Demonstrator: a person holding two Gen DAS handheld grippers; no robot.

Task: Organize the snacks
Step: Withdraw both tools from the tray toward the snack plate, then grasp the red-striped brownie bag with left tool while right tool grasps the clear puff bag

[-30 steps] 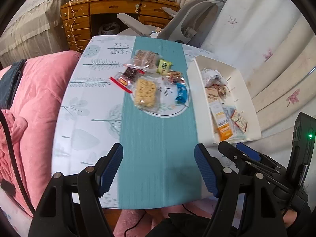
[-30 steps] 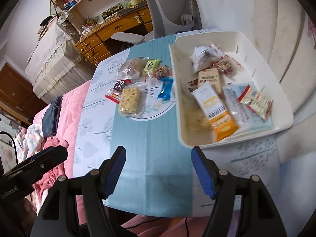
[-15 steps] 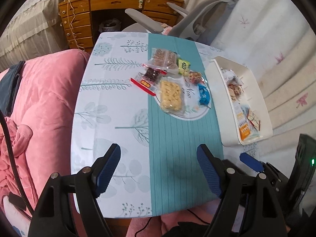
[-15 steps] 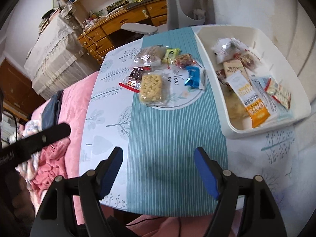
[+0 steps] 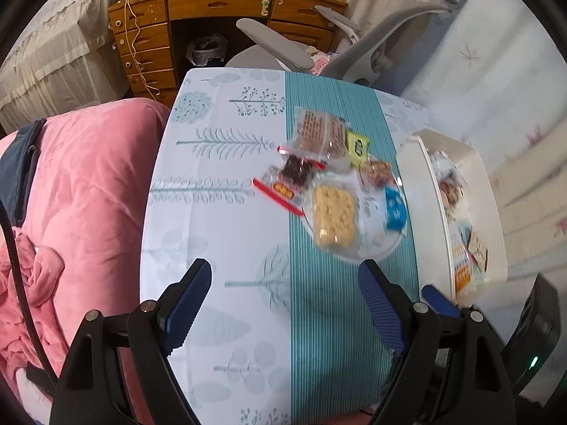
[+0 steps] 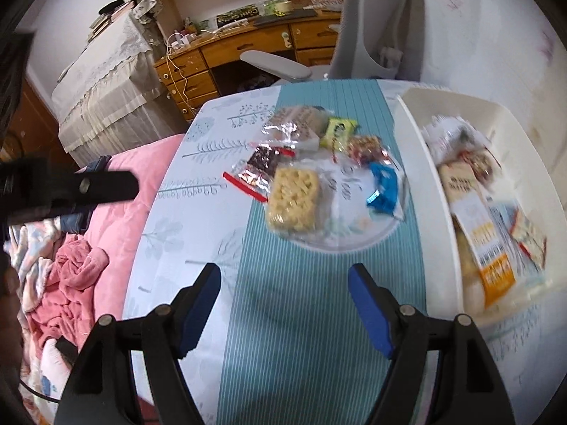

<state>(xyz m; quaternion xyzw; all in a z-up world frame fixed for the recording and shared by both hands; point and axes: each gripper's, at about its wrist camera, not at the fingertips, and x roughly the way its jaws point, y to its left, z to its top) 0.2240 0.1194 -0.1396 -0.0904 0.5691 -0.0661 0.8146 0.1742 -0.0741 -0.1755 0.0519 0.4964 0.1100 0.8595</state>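
Observation:
Several wrapped snacks lie in a loose pile on the table: a yellow cracker pack (image 5: 334,215) (image 6: 292,199), a dark pack with a red strip (image 5: 290,180) (image 6: 260,166), a blue pack (image 5: 395,209) (image 6: 383,187), a green-yellow pack (image 5: 357,147) (image 6: 338,131) and a brown pack (image 5: 320,132). A white bin (image 5: 430,191) (image 6: 418,148) at the right holds several more snacks. My left gripper (image 5: 285,292) is open and empty above the table's near part. My right gripper (image 6: 284,288) is open and empty, short of the pile.
The table (image 5: 212,212) has a teal runner (image 5: 333,318) down its middle. A pink quilt (image 5: 81,194) lies at the left. A grey office chair (image 5: 319,56) and a wooden desk (image 5: 212,10) stand beyond the far edge. The other gripper shows at left in the right wrist view (image 6: 71,187).
Both grippers have moved forward toward the snack pile and swung left; the pile looks nearer and the bin has shifted toward the right edge. Both stay open and empty.

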